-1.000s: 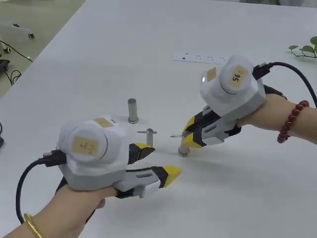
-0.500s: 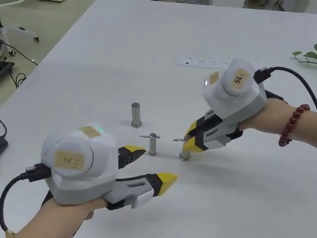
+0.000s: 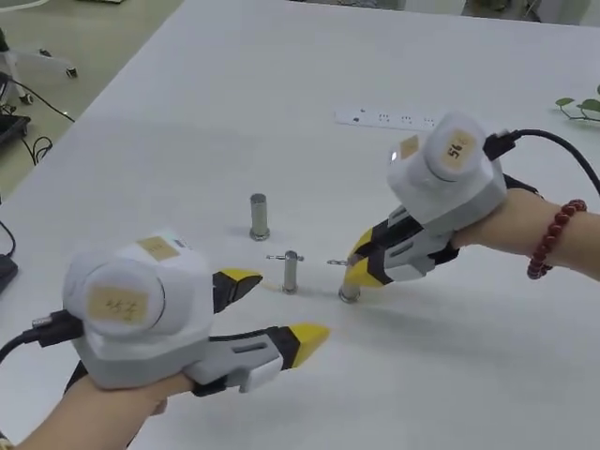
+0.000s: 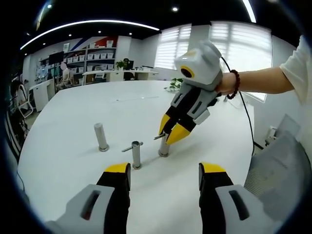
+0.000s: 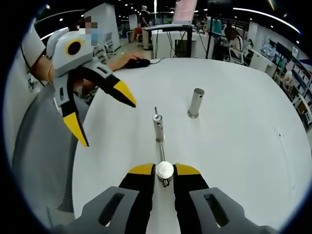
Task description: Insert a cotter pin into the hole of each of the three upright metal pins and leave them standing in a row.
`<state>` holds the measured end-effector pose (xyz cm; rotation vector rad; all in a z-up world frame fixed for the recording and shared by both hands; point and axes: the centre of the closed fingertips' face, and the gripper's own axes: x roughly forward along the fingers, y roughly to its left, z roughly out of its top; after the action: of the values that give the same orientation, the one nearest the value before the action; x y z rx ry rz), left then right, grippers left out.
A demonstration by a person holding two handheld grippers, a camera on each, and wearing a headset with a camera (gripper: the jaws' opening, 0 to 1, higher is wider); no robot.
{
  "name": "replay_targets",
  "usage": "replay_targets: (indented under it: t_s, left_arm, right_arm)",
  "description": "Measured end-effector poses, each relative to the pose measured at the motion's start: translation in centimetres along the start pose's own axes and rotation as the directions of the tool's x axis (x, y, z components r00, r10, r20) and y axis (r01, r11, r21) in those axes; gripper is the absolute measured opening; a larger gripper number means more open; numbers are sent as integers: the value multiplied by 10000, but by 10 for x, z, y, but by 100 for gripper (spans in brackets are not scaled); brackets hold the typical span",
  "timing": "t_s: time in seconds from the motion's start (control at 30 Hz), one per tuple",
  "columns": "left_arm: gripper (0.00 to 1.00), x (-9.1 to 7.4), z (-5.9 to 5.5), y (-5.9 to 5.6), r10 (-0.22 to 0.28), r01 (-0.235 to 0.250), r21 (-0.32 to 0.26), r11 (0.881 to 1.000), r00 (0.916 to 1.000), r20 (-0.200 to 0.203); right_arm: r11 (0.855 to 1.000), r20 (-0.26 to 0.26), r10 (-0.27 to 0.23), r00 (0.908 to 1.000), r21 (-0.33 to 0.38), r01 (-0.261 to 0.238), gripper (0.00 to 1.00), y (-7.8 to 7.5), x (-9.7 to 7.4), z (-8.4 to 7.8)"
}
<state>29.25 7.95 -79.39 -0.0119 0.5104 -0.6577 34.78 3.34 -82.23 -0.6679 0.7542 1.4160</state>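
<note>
Three upright metal pins stand on the white table. The far pin (image 3: pixel 259 216) (image 4: pixel 101 137) (image 5: pixel 196 103) has nothing through it. Through the middle pin (image 3: pixel 292 272) (image 4: pixel 136 155) (image 5: pixel 158 127) runs a cotter pin. My right gripper (image 3: pixel 356 267) (image 5: pixel 164 171) (image 4: pixel 170 134) is at the top of the third pin (image 3: pixel 349 292) (image 4: pixel 164 146) (image 5: pixel 164 169), shut on a cotter pin (image 3: pixel 336 262) (image 5: pixel 161 152) whose tip sticks out past that pin. My left gripper (image 3: pixel 275 305) (image 4: pixel 165 168) (image 5: pixel 105 118) stands open and empty, short of the middle pin.
A white power strip (image 3: pixel 389 118) lies at the back of the table. A green plant (image 3: pixel 586 101) is at the far right edge. The table's left edge (image 3: pixel 84 103) drops to the floor. A black cable (image 3: pixel 562 155) trails from my right gripper.
My left gripper has drawn back toward me, away from the middle pin. The right gripper has stayed at the third pin with the cotter pin.
</note>
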Motion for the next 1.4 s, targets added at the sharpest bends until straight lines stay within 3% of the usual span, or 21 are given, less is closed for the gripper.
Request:
replay_targets:
  t_s: [0.23, 0.47, 0.67, 0.8, 0.9, 1.1, 1.4]
  left_arm:
    - [61, -3, 6, 6, 219, -218, -30, 9998, 9991, 352]
    - [66, -5, 8, 8, 292, -290, -44, 9996, 9982, 528]
    - [72, -8, 8, 8, 330, -326, -86, 9994, 9978, 567]
    - [78, -10, 9, 10, 359, -357, -47, 9994, 9975, 601]
    - [81, -12, 9, 13, 370, -361, -149, 9992, 9971, 672]
    - [85, -14, 13, 15, 463, -466, 19, 9989, 9960, 769]
    - [93, -14, 15, 13, 409, -434, 254, 9987, 9948, 934]
  right_arm:
    - [9980, 529, 182, 9984, 600, -214, 27, 3, -5, 7]
    - [9909, 1600, 164, 9870, 1290, -374, 34, 0, -11, 34]
    - [9872, 2061, -306, 9781, 1597, -27, 35, -14, -6, 51]
    - [9852, 2290, -938, 9689, 1619, 571, 34, -27, -1, 61]
    - [9805, 2645, -1203, 9569, 1828, 728, 34, -35, 3, 71]
    - [9730, 2861, -1702, 9430, 2000, 1149, 34, -48, 13, 81]
    - [9711, 3147, -1902, 9299, 1992, 1312, 33, -53, 31, 94]
